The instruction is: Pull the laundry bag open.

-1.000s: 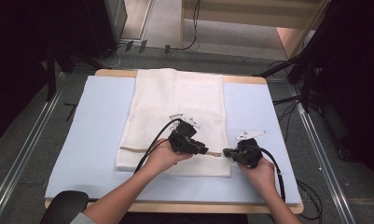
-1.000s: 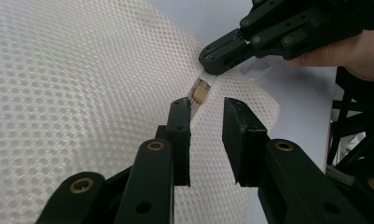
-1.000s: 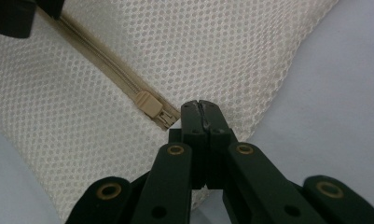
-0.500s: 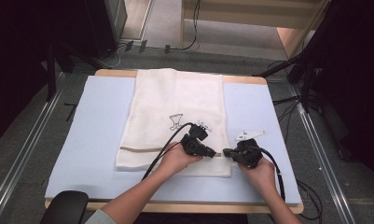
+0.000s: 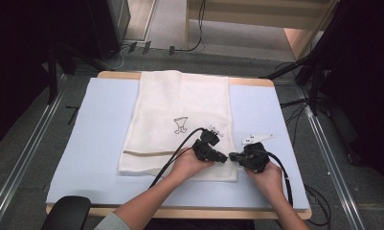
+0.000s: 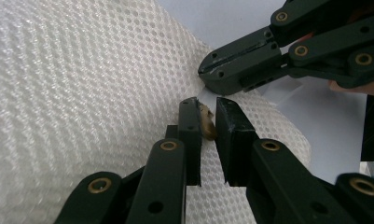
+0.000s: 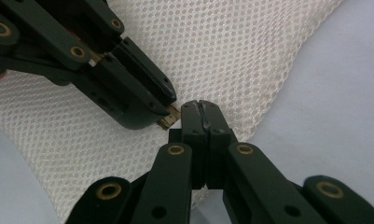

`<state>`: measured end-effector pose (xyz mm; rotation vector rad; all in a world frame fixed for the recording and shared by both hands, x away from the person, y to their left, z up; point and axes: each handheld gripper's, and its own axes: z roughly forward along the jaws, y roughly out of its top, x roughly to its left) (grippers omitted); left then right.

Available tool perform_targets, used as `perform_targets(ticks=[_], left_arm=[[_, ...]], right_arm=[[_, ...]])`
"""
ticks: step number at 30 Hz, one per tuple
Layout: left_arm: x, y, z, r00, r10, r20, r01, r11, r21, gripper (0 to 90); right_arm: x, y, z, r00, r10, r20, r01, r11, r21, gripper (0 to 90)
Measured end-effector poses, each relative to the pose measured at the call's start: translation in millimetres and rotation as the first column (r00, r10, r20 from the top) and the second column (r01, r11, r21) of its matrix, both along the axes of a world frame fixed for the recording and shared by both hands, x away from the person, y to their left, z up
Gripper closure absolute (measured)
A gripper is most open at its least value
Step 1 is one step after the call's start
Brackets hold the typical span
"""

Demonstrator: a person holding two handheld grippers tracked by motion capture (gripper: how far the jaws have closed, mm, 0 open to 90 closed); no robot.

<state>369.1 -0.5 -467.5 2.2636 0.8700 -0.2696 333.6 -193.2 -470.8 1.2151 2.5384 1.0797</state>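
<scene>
**Both grippers meet at the towel's near right corner**

The white mesh towel [image 5: 180,120] lies flat on the blue mat [image 5: 84,143], centre of the high view, its long axis running from bottom to top of frame. The right gripper [image 5: 233,156] has its jaws pressed together on the corner fabric. The left gripper [image 5: 224,158], jaws just closing, leaves a narrow gap around a tan tag [image 6: 207,123]. To do this well, bite only the hem and keep both grips level.
</scene>
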Motion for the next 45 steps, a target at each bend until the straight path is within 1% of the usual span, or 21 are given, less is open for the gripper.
perform_targets(ticks=[3, 7, 11, 13, 15, 18, 20, 22, 24, 25, 28, 31, 32, 33, 35, 36, 41, 42, 43, 44, 45], left_arm=[[0.8, -0.6, -0.2, 0.9999, -0.001, 0.01, 0.001, 0.9999, 0.011, 85.0], [4.2, 2.1, -2.3, 0.9997, 0.001, -0.026, -0.002, 0.9999, -0.015, 87.7], [7.2, 4.3, -2.9, 0.9986, -0.001, -0.053, 0.0, 0.9996, -0.03, 88.4], [9.9, 6.4, -3.2, 0.9963, 0.0, -0.086, -0.003, 0.9993, -0.038, 88.6], [11.5, 7.5, -3.6, 0.9944, 0.005, -0.106, -0.009, 0.9989, -0.045, 88.7], [12.1, 9.6, -2.9, 0.9945, -0.007, -0.104, 0.003, 0.9992, -0.04, 88.8], [11.9, 12.0, -1.4, 0.9945, -0.002, -0.105, -0.002, 0.9994, -0.035, 88.9], [12.9, 16.6, 0.6, 0.9942, 0.003, -0.108, -0.006, 0.9995, -0.03, 89.0], [14.3, 24.9, 2.7, 0.994, 0.009, -0.109, -0.012, 0.9995, -0.028, 89.0], [14.8, 29.0, 3.5, 0.9928, 0.008, -0.119, -0.012, 0.9994, -0.031, 89.0], [11.9, 36.8, 6.8, 0.9941, -0.002, -0.108, -0.001, 0.9997, -0.024, 88.9], [11.0, 46.6, 10.0, 0.9948, 0.004, -0.102, -0.008, 0.9993, -0.036, 88.9], [10.8, 50.8, 11.2, 0.9932, 0.005, -0.116, -0.01, 0.999, -0.044, 88.9], [10.2, 55.2, 13.1, 0.9944, 0.007, -0.105, -0.011, 0.9993, -0.036, 88.9], [8.7, 63.6, 16.2, 0.9942, 0.002, -0.108, -0.006, 0.9993, -0.038, 88.9], [7.3, 68.0, 18.1, 0.9964, 0.008, -0.084, -0.011, 0.9994, -0.032, 88.9], [5.4, 95.3, 24.2, 0.9975, 0.022, -0.068, -0.024, 0.9995, -0.023, 88.9], [4.7, 103.1, 24.9, 0.9968, 0.021, -0.077, -0.024, 0.9992, -0.031, 88.9], [3.4, 109.2, 25.8, 0.9971, 0.034, -0.068, -0.035, 0.9991, -0.022, 88.9], [2.5, 114.2, 26.4, 0.9971, 0.042, -0.063, -0.044, 0.9987, -0.027, 88.9], [2.8, 121.0, 27.0, 0.9967, 0.037, -0.072, -0.039, 0.9989, -0.025, 88.9]], right_arm=[[-0.1, 0.0, -0.1, 1.0, -0.002, 0.0, 0.002, 1.0, -0.001, 90.0], [-0.9, -0.4, -0.6, 1.0, -0.008, -0.001, 0.008, 1.0, 0.004, 90.0], [-3.7, -0.8, -2.9, 0.9986, 0.022, 0.048, -0.022, 1.0, -0.004, 90.0], [-3.3, -0.8, -3.1, 0.9987, 0.023, 0.045, -0.022, 1.0, -0.001, 90.0], [-2.8, -0.6, -3.0, 0.9989, 0.024, 0.039, -0.024, 1.0, 0.0, 90.0], [-3.4, 0.2, -3.6, 0.9982, 0.03, 0.053, -0.03, 1.0, -0.003, 90.0], [-4.2, 0.9, -3.8, 0.9978, 0.037, 0.054, -0.037, 0.999, -0.002, 90.0], [-4.8, 1.0, -4.7, 0.996, 0.05, 0.074, -0.05, 0.999, -0.009, 90.0], [-4.6, 0.2, -5.5, 0.9952, 0.054, 0.081, -0.053, 0.999, -0.005, 90.0], [-4.6, -0.2, -5.8, 0.9953, 0.053, 0.081, -0.053, 0.999, -0.001, 90.0], [-4.5, -1.0, -6.2, 0.9967, 0.043, 0.07, -0.044, 0.999, 0.013, 90.0], [-4.4, -1.8, -6.5, 0.9973, 0.039, 0.062, -0.041, 0.999, 0.023, 90.0], [-4.3, -2.0, -6.8, 0.9972, 0.041, 0.063, -0.043, 0.999, 0.027, 90.0], [-3.8, -2.3, -7.0, 0.997, 0.043, 0.065, -0.044, 0.999, 0.028, 90.0], [-3.7, -2.5, -7.2, 0.997, 0.043, 0.065, -0.045, 0.999, 0.03, 90.0], [-3.3, -2.9, -7.3, 0.9968, 0.044, 0.067, -0.046, 0.998, 0.03, 90.0], [-3.5, -2.6, -7.5, 0.9969, 0.042, 0.067, -0.044, 0.998, 0.034, 90.0], [-3.5, -2.6, -7.5, 0.9968, 0.042, 0.068, -0.044, 0.998, 0.033, 90.0], [-3.7, -2.3, -7.3, 0.9971, 0.04, 0.064, -0.042, 0.999, 0.033, 90.0], [-3.7, -2.2, -7.2, 0.9972, 0.04, 0.064, -0.042, 0.999, 0.032, 90.0], [-3.7, -2.1, -7.3, 0.9972, 0.039, 0.064, -0.041, 0.999, 0.032, 90.0]])
